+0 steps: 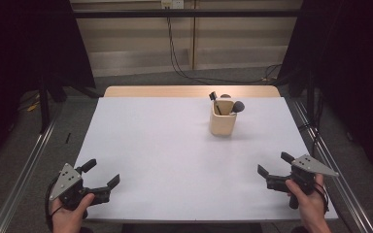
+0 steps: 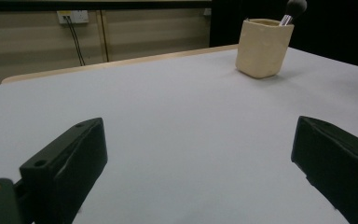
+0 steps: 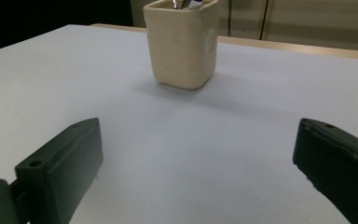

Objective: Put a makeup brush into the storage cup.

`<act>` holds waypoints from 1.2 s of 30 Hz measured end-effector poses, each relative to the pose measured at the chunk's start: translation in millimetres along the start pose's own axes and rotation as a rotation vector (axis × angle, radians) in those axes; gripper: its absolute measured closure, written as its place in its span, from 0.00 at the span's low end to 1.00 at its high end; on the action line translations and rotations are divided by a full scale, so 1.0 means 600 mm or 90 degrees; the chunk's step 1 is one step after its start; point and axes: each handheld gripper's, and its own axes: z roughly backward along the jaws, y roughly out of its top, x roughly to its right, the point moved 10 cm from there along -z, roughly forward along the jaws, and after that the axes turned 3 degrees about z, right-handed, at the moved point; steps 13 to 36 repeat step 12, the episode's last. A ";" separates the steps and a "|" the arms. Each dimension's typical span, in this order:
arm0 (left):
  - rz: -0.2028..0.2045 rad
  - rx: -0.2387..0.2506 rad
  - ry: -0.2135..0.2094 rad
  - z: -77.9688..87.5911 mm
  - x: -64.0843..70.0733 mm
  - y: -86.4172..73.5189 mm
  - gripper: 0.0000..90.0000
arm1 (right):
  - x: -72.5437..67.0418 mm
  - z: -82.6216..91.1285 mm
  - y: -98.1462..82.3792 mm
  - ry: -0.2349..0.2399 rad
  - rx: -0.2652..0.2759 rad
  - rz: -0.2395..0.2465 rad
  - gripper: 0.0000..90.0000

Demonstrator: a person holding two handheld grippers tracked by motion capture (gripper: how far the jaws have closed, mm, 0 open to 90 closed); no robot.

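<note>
Two grippers idle at the near edge. Left gripper [image 1: 101, 174] jaws spread, empty, cup [image 1: 222, 118] far ahead and to its right. Cup stands upright toward the far right of the table [image 1: 165, 145], brushes [image 1: 238, 106] sticking up. Right gripper [image 1: 272, 168] jaws spread, empty, clearly nearer; cup ahead, slightly left.

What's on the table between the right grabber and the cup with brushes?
Nothing: only bare white table lies between the right gripper and the cream cup, seen in its own view.
</note>
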 end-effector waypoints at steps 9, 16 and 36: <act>0.005 0.000 -0.005 -0.004 -0.001 0.000 0.04 | 0.009 0.001 -0.006 -0.004 -0.002 -0.002 0.02; -0.002 -0.002 -0.006 -0.004 0.000 0.000 0.04 | 0.009 0.000 -0.005 -0.006 0.000 -0.002 0.02; -0.002 -0.002 -0.006 -0.004 0.000 0.000 0.04 | 0.009 0.000 -0.005 -0.006 0.000 -0.002 0.02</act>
